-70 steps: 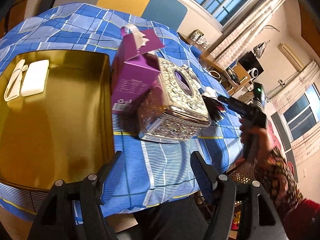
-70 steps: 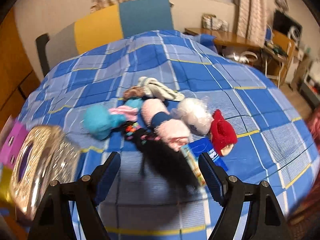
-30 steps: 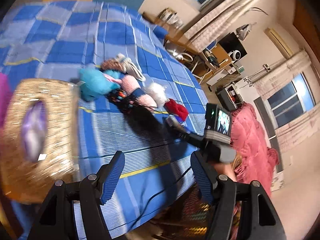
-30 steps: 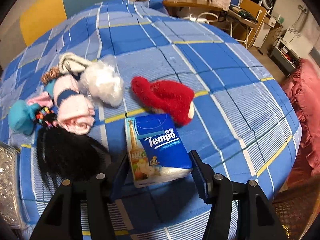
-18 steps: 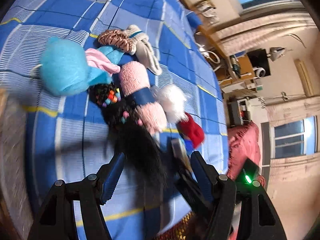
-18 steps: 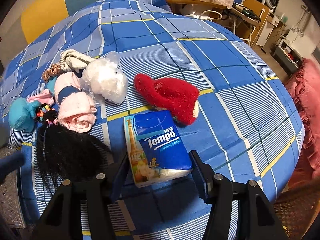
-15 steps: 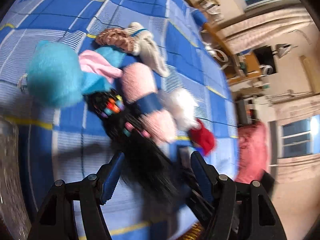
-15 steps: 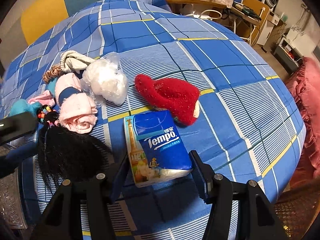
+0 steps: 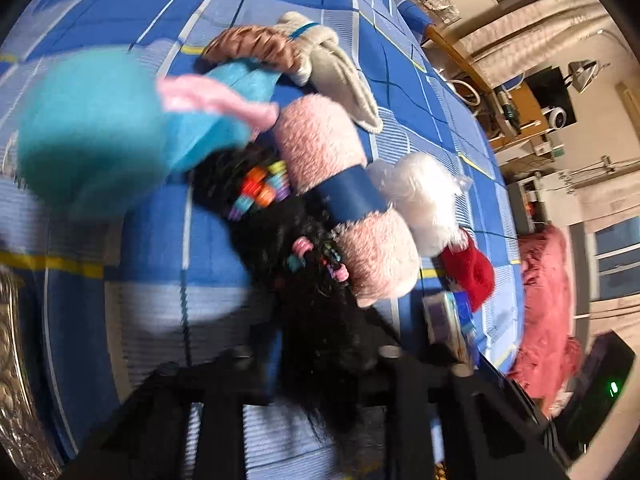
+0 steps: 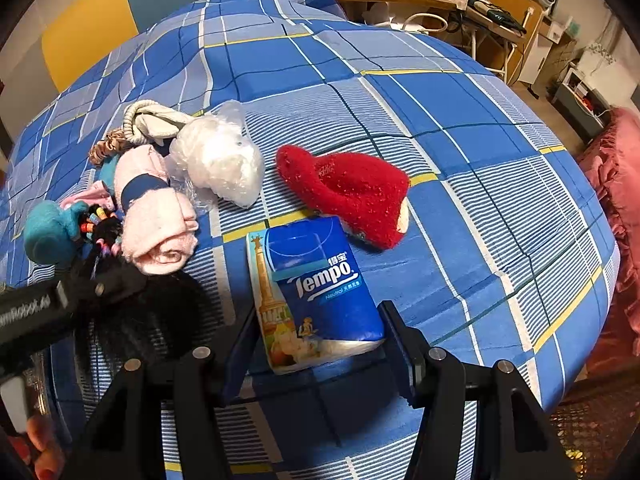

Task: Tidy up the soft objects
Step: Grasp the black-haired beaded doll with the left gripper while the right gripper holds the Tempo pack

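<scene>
"Tempo" – "Neutral" beneath, on the blue tissue pack (image 10: 320,280)

Blue rectangular Tempo tissue pack (image 10: 316,292) lies centre on the blue checked tablecloth (image 10: 460,128). Red fuzzy slipper (image 10: 348,192) touches it at 1 o'clock; white fluffy bagged bundle (image 10: 220,160) at 11. Pink rolled towel (image 10: 154,208) at 10, black hair wig (image 10: 148,312) at 9.

Left hand-held gripper (image 9: 316,364) swung away from gold tray & tissue box, brought down over soft-item pile; jaws, wide apart approx. 1 s earlier, now closed on black wig (image 9: 320,320). Its body now seen at left edge of right-wrist view.
</scene>
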Available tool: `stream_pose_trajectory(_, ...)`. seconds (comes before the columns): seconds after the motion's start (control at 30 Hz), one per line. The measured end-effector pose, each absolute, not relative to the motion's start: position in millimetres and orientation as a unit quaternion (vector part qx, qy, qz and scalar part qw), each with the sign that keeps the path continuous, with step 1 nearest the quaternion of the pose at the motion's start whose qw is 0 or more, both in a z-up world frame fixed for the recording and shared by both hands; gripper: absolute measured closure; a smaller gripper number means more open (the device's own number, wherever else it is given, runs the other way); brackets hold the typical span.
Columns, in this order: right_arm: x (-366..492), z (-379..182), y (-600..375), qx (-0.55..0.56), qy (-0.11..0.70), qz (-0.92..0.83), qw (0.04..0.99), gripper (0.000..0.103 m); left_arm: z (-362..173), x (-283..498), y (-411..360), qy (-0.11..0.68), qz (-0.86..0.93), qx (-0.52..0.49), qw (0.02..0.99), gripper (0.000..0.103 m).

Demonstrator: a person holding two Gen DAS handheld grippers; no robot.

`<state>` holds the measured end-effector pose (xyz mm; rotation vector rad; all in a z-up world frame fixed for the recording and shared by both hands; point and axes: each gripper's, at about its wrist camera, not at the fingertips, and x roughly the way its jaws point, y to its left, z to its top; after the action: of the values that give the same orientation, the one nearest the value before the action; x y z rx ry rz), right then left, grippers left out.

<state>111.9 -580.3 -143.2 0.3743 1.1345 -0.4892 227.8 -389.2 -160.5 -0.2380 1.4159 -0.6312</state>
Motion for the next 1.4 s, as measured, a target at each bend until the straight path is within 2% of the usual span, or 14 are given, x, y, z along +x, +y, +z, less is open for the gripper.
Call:
stream_pose_trajectory(0.23,111,-144,-579,0.178,0.528,-0.226,0.799,0.043,-144,190,-361,0.616,-0.283,-0.076,0.731,0.084)
stream_pose_trajectory(0.27,112,-144,-579,0.179,0.528,-0.225,0.799,0.043,-143,189,-360,0.613,-0.281,-0.077,0.734,0.078)
stream_pose_trajectory(0.3,112,-143,-578,0.180,0.527,-0.223,0.800,0.043,-141,190,-359,0.611,-0.276,-0.082,0.738,0.065)
stream_pose_trajectory(0.37,112,-142,-577,0.178,0.524,-0.222,0.803,0.043,-140,196,-358,0.613,-0.263,-0.092,0.739,0.056)
stream_pose_trajectory(0.47,115,-142,-576,0.172,0.523,-0.223,0.805,0.043,-144,215,-361,0.630,-0.254,-0.127,0.723,0.055)
stream_pose_trajectory(0.53,119,-142,-576,0.168,0.524,-0.221,0.805,0.042,-146,224,-365,0.636,-0.245,-0.143,0.718,0.050)
stream_pose_trajectory(0.57,121,-143,-576,0.167,0.525,-0.220,0.805,0.042,-148,230,-367,0.639,-0.242,-0.150,0.715,0.044)
stream_pose_trajectory(0.63,124,-146,-575,0.162,0.528,-0.221,0.804,0.042,-151,236,-372,0.643,-0.240,-0.154,0.711,0.042)
stream_pose_trajectory(0.77,126,-151,-575,0.156,0.535,-0.219,0.801,0.048,-152,240,-388,0.632,-0.246,-0.126,0.724,0.043)
stream_pose_trajectory(0.87,125,-149,-576,0.160,0.530,-0.215,0.804,0.048,-154,237,-389,0.624,-0.251,-0.110,0.732,0.064)
stream_pose_trajectory(1.03,120,-140,-578,0.165,0.507,-0.221,0.817,0.049,-149,228,-368,0.618,-0.266,-0.136,0.727,0.072)
stream_pose_trajectory(1.07,119,-138,-578,0.163,0.504,-0.223,0.818,0.049,-144,224,-363,0.611,-0.271,-0.140,0.731,0.076)
stream_pose_trajectory(1.1,119,-138,-577,0.161,0.503,-0.225,0.819,0.049,-141,222,-363,0.606,-0.274,-0.141,0.733,0.087)
stream_pose_trajectory(1.4,117,-138,-579,0.166,0.499,-0.224,0.820,0.049,-92,187,-344,0.563,-0.336,-0.140,0.742,0.087)
